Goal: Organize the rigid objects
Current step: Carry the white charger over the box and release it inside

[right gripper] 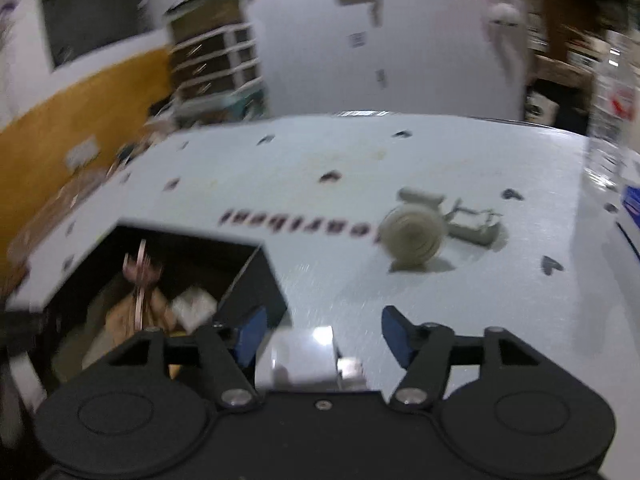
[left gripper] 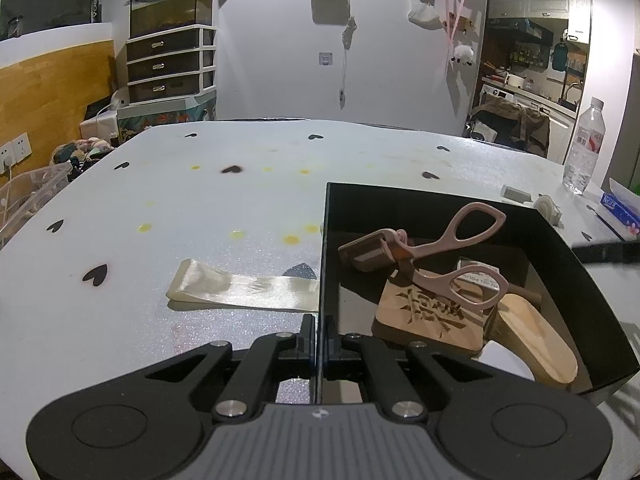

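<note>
Item: black box (left gripper: 460,216) — holds pink scissors-like tool (left gripper: 440,256), carved wooden block (left gripper: 424,312).

Left gripper (left gripper: 319,336): fingers together, clamped on the box's near wall.

Right gripper (right gripper: 320,336): fingers apart, empty.

Outstanding: grey roller piece (right gripper: 412,240) on surface (right gripper: 320,160), at 1 o'clock — next move, judged: reach, centre, close.

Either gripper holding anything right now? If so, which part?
The left gripper is shut on the black box, clamping its near-left wall edge. The right gripper is open and holds nothing.
</note>
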A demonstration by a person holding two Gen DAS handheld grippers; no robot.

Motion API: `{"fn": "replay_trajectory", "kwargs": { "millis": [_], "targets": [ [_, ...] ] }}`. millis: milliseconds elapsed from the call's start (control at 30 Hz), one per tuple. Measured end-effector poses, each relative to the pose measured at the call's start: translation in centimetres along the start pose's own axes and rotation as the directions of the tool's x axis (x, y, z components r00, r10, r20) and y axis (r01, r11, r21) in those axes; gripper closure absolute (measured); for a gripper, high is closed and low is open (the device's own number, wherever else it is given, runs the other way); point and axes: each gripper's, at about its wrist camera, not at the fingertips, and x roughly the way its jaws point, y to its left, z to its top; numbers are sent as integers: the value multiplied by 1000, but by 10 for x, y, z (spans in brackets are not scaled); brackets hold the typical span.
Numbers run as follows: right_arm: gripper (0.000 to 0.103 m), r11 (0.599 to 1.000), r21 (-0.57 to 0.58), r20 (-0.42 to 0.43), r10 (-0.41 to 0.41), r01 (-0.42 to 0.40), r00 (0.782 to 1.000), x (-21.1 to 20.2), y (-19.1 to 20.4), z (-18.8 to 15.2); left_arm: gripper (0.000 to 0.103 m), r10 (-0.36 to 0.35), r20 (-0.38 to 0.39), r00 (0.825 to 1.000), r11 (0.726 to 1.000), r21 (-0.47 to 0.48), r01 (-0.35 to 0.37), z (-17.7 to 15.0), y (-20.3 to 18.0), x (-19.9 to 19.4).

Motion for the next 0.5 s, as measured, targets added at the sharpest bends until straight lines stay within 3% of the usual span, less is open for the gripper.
{"fn": "replay_trajectory", "kwargs": {
  "millis": [300, 400, 433, 500],
  "targets": [
    [29, 977, -194, -56, 82, -91, 995, 6, 14, -10, 100, 6, -2, 1000, 1000, 5, -6, -1, 0, 1],
    [38, 973, -220, -59, 62, -74, 996, 14, 16, -13, 100, 10, -4, 1000, 1000, 7, -10, -2, 0, 2],
    [46, 971, -228, -59, 62, -74, 996, 15, 16, -13, 100, 11, -5, 1000, 1000, 7, -11, -3, 0, 1],
    [47, 971, -220, -56, 80, -91, 995, 14, 15, -14, 100, 13, -6, 1000, 1000, 7, -13, -3, 0, 1]
  ]
}}
